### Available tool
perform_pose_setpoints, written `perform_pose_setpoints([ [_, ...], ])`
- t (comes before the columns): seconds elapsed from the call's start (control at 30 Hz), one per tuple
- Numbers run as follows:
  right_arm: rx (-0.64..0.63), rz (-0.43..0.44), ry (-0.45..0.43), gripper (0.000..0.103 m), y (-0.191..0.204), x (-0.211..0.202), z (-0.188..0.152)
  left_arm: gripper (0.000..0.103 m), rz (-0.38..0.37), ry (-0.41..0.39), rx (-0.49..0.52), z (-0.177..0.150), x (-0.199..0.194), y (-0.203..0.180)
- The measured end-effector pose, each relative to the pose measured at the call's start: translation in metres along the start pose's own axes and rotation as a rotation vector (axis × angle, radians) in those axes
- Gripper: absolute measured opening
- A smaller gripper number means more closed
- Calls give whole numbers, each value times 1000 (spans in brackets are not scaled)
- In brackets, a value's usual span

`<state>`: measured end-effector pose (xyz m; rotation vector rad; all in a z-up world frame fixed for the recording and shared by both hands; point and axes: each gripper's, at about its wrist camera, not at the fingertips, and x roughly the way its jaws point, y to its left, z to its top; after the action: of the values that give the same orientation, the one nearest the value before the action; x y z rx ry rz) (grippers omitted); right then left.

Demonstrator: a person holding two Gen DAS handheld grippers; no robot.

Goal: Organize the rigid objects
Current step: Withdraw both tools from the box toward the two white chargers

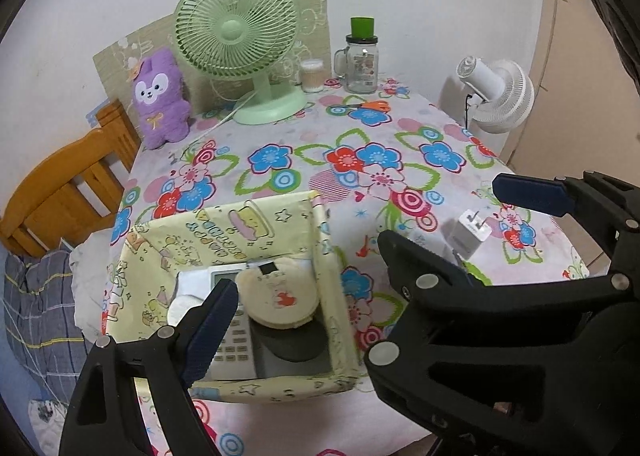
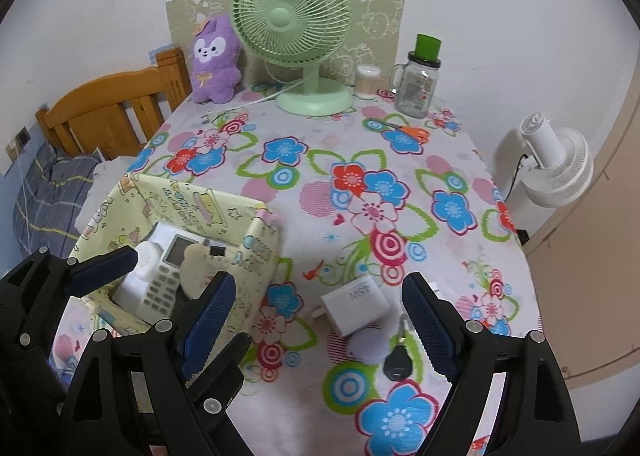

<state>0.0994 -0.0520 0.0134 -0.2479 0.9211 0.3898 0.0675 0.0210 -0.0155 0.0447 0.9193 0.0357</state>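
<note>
Right wrist view, read leftward to rightward from the yellow box (image 2: 256, 240): inside the box lie a white phone (image 2: 164, 276) and a cream round mirror (image 2: 196, 264). Left gripper (image 2: 172, 276) hangs over the box, jaws wide, holding nothing. Just right of the box, on the flowered tablecloth (image 2: 400, 183), sit a white charger (image 2: 356, 306), a pale lilac pad (image 2: 366, 346) and a black key fob (image 2: 396, 366). Right gripper (image 2: 320, 320) stands wide and empty, with those loose items between its fingers. Well behind the box: purple plush (image 2: 214, 59), green fan (image 2: 294, 27), glass jar (image 2: 418, 79), orange scissors (image 2: 404, 129). Suggested technique: lower over the charger, square the pads to its flat sides, close firmly, then carry it left into the box
</note>
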Motion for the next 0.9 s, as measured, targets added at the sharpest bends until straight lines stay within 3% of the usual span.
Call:
perform_pose_setpoints([
  [0.9, 42, -33, -23, 87, -56, -13, -29, 92, -37, -4, 52, -2, 4, -61],
])
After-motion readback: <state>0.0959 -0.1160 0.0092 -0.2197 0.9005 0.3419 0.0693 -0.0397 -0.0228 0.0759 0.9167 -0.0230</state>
